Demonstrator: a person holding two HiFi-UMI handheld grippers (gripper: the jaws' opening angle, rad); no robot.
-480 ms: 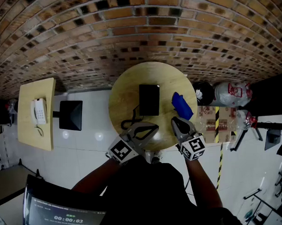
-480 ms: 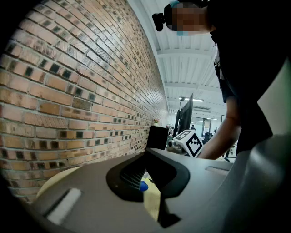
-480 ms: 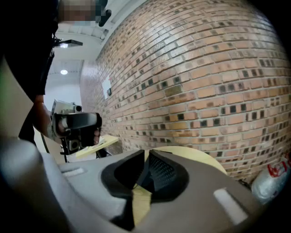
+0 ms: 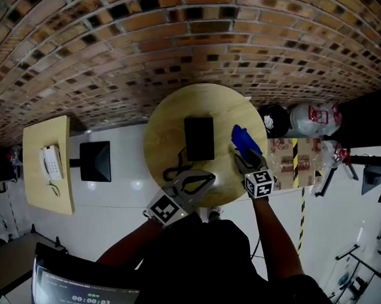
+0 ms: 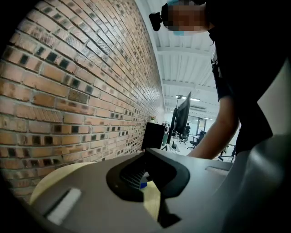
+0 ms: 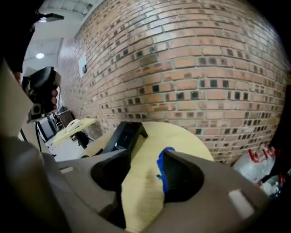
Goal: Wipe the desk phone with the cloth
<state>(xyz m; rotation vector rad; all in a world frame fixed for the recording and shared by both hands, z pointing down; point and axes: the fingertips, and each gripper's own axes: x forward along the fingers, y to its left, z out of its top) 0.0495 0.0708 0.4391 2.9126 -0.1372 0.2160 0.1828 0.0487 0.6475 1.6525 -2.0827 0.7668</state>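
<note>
Your right tongs are standing wide open and gripping nothing. They are now reaching farther forward than half a second ago, with their tips at the near edge of the blue cloth. Your left tongs are hanging open and empty, keeping their place over the round table. The black desk phone is lying mid-table, just left of the cloth.

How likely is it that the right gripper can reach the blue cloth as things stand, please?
Probably yes. The right gripper sits just short of the blue cloth, fingers apart, with the cloth's edge beside one finger. Nothing stands between them; the desk phone is off to its left.
</note>
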